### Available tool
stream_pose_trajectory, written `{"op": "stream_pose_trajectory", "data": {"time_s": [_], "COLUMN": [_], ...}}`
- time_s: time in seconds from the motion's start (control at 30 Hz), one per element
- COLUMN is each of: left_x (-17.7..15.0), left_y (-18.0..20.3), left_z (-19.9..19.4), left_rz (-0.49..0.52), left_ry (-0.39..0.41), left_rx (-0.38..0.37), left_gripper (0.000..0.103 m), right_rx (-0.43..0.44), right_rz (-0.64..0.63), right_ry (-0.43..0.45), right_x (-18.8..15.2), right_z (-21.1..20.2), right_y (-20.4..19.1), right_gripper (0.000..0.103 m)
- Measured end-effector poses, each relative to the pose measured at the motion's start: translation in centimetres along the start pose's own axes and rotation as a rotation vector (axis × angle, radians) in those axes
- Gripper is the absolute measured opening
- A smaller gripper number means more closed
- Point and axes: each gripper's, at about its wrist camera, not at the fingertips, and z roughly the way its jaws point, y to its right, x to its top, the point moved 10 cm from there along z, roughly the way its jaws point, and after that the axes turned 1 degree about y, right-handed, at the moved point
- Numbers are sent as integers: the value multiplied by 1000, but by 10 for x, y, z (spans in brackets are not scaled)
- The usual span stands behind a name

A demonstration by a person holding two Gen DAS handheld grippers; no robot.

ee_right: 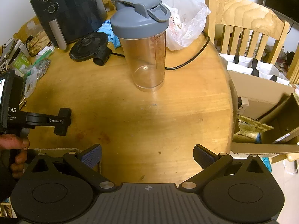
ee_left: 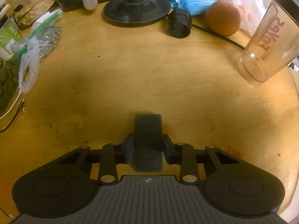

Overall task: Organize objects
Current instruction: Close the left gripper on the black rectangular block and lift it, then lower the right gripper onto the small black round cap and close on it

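My left fingers [ee_left: 147,149] pinch a flat dark block [ee_left: 148,140] lying on the table [ee_left: 149,74], its long side pointing away from me, while my right fingers [ee_right: 147,156] hang wide open with nothing, nearer the cup [ee_right: 143,46]

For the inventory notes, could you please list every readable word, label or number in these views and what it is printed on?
"GenRobot.AI": white print on the left gripper, seen from the right wrist.
"DAS" over "Data Acquisition System": on that gripper's screen housing, first letters cut off.
Red lettering on the shaker bottle: upside down, not readable.
Green packet, blue packets, air fryer dials: too small or blurred.
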Motion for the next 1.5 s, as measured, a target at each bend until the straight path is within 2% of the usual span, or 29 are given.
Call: {"op": "stream_pose_trajectory", "data": {"time_s": [0.2,0.3,0.63,0.97,1.5], "left_x": [-1,4,14,9,-16], "left_y": [-5,-3,-13,-40,-72], "left_z": [-2,-6,-54,-97,-146], "left_rz": [-17,-13,-34,-72,-129], "left_ry": [-5,37,146,212,268], "left_rx": [-36,-60,-127,-143,-162], "left_gripper": [31,31,31,31,31], "right_rx": [15,28,79,105,159], "right_rz": [-12,-24,-74,-174,-371], "right_ry": [0,0,22,87,148], "right_x": [0,0,7,29,62], "right_z": [0,0,1,2,20], "right_y": [-8,-14,-41,-65,-121], "right_gripper": [103,103,103,103,103]}}
